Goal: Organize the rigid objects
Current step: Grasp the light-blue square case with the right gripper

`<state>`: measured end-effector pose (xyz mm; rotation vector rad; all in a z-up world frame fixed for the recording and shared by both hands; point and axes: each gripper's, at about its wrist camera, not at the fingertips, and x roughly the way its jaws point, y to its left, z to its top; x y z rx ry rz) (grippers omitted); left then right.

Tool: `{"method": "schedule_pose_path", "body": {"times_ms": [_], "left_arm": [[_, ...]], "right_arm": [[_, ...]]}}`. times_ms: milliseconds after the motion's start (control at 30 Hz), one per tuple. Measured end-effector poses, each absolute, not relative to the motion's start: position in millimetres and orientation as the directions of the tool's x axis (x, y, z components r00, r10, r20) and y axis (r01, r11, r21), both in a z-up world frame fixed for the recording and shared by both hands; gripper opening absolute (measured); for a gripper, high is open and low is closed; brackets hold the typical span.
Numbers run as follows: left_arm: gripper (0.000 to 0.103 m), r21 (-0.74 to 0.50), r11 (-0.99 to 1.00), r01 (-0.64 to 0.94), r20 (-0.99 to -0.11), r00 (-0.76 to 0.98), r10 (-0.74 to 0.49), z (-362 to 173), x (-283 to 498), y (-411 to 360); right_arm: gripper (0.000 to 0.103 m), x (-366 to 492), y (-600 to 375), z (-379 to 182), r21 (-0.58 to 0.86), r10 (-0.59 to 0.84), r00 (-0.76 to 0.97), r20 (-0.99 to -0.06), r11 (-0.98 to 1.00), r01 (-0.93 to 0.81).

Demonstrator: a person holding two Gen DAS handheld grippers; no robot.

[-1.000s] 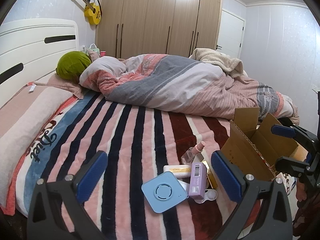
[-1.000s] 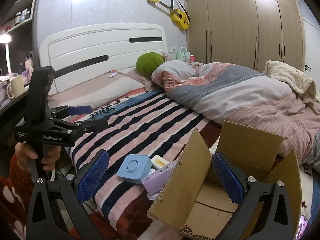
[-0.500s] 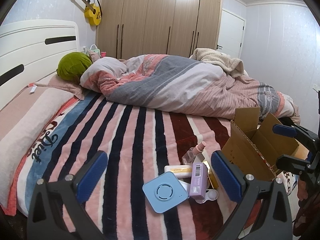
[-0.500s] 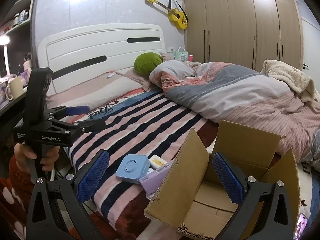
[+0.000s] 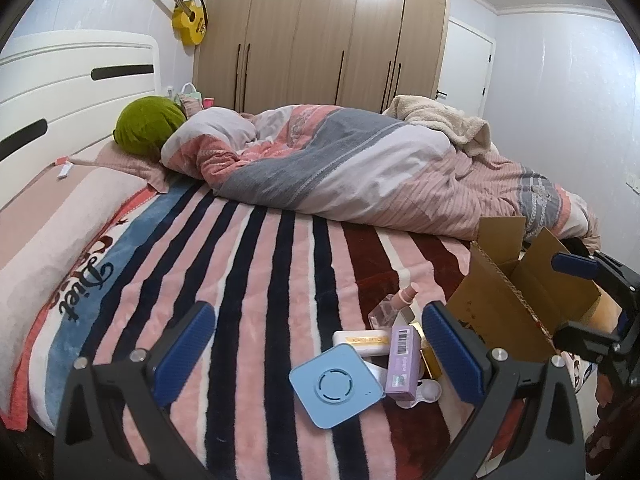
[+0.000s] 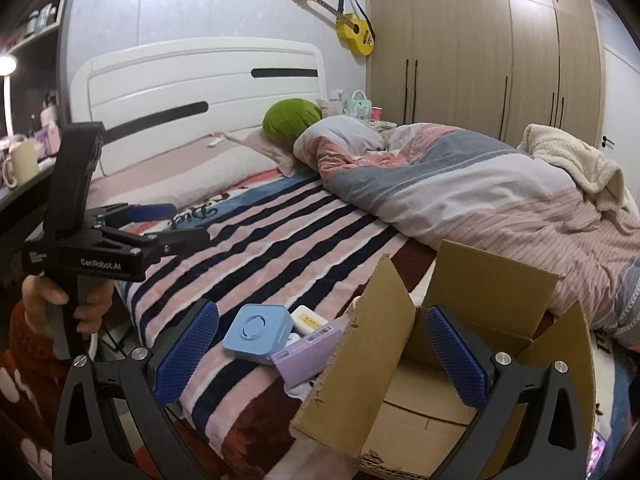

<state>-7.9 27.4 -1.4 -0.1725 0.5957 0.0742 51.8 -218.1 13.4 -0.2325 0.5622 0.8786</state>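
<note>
— Striped bed [image 5: 256, 280], lower right of frame: blue square device [image 5: 335, 385], purple box [image 5: 403, 354], all outside the cardboard box [image 6: 472, 364]?
— Yes, seemingly nothing packed. Left gripper [image 5: 316, 346] and right gripper [image 6: 322, 350] spread wide, carrying nothing.

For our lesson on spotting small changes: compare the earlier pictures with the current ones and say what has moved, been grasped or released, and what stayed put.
Nothing was grasped or released. Both views drift only slightly. The left tongs and right tongs remain open and empty. The blue square device, purple box and cardboard box lie unmoved on the striped blanket.
</note>
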Motion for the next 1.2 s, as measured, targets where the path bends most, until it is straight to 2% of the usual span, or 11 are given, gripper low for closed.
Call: {"method": "schedule_pose_path", "body": {"times_ms": [133, 267, 333, 433, 733, 1000, 1200], "left_arm": [[0.103, -0.147, 0.98, -0.136, -0.555, 0.831, 0.032, -10.9, -6.4, 48.0], [0.103, -0.162, 0.977, -0.139, -0.559, 0.829, 0.025, -25.8, -6.0, 77.6], [0.103, -0.182, 0.974, -0.135, -0.558, 0.829, 0.011, -36.8, -6.1, 94.1], [0.103, -0.2, 0.97, -0.141, -0.562, 0.827, 0.004, -58.0, -7.5, 114.6], [0.103, -0.14, 0.976, -0.166, -0.612, 0.789, 0.047, -109.7, -2.3, 136.0], [0.103, -0.2, 0.968, -0.153, -0.638, 0.77, -0.01, -127.3, 1.9, 147.0], [0.103, -0.333, 0.94, -0.071, -0.61, 0.777, -0.157, -128.6, -2.0, 151.6]], "right_arm": [[0.103, 35.8, -187.6, 17.9, -0.069, 0.632, 0.531, -0.564, 0.605, -0.793], [0.103, 24.9, -143.1, 7.3, -0.09, 0.633, 0.475, -0.611, 0.541, -0.836], [0.099, 20.7, -119.7, -6.9, -0.089, 0.623, 0.442, -0.645, 0.514, -0.853], [0.098, 21.3, -89.2, -37.4, -0.062, 0.593, 0.388, -0.706, 0.493, -0.868], [0.098, 48.5, -44.1, -113.7, -0.044, 0.435, 0.334, -0.836, 0.554, -0.831], [0.084, 58.1, -23.7, -138.4, -0.188, 0.29, 0.427, -0.857, 0.594, -0.782], [0.082, 55.8, -21.3, -131.9, -0.203, 0.328, 0.462, -0.824, 0.59, -0.782]]}}
